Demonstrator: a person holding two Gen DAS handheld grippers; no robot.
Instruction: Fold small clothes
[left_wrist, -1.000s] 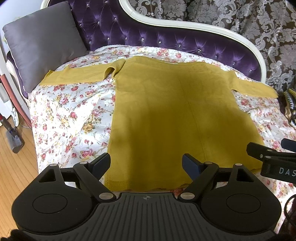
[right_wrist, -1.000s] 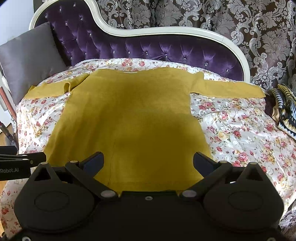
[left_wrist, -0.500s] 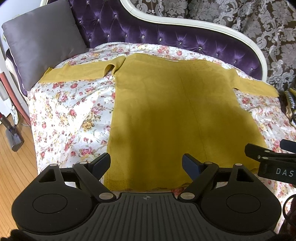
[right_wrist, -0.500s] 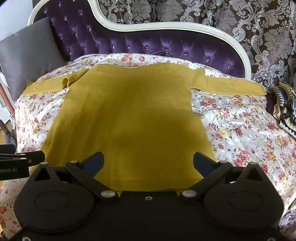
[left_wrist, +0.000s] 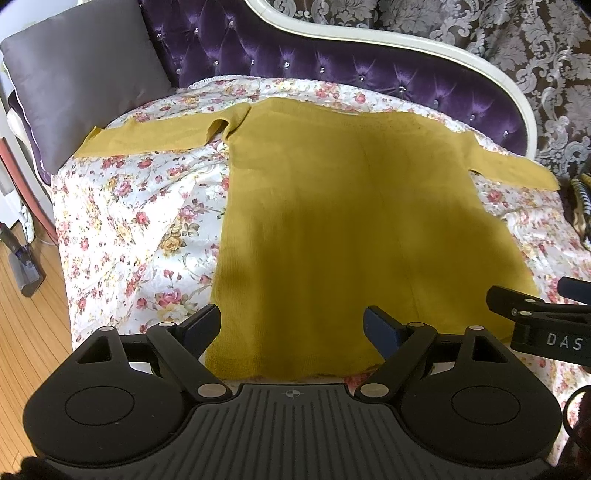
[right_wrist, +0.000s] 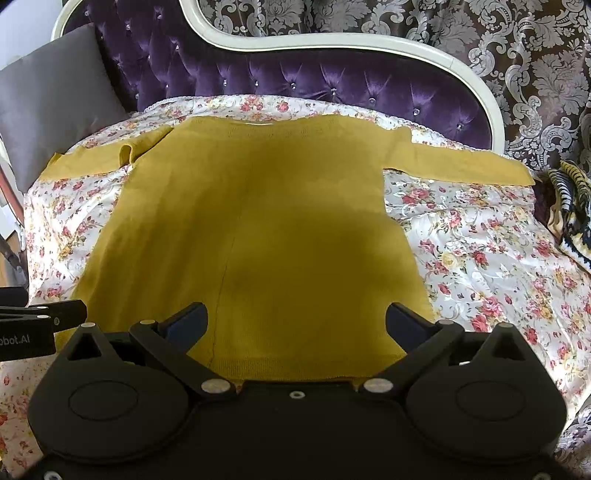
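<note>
Sweater (left_wrist: 351, 229): mustard yellow, knitted, long-sleeved. Lies flat on the floral sheet (left_wrist: 140, 236), neckline toward the headboard (left_wrist: 332, 62), hem toward the cameras. Both sleeves stretched out sideways; the sleeve on the pillow side has a small fold near the shoulder (right_wrist: 127, 155). A faint lengthwise crease runs down the body.

Left gripper (left_wrist: 291, 325): fingers spread wide, holding nothing, hovering over the hem at the sweater's left lower corner. Contact with the cloth cannot be told.

Right gripper (right_wrist: 297, 321): fingers spread wide, holding nothing, above the hem toward the right lower corner. Seen also at the right edge of the left wrist view, beside the sweater's side edge.

Floral sheet: white with red and yellow roses, covers the bed.

Headboard: purple tufted velvet, cream curved frame.

Pillow (left_wrist: 81, 81): grey, propped at the far left corner, near the left sleeve's end.

Striped cloth (right_wrist: 569, 206): dark and yellow, bunched at the right edge of the bed, close to the right sleeve's end.
</note>
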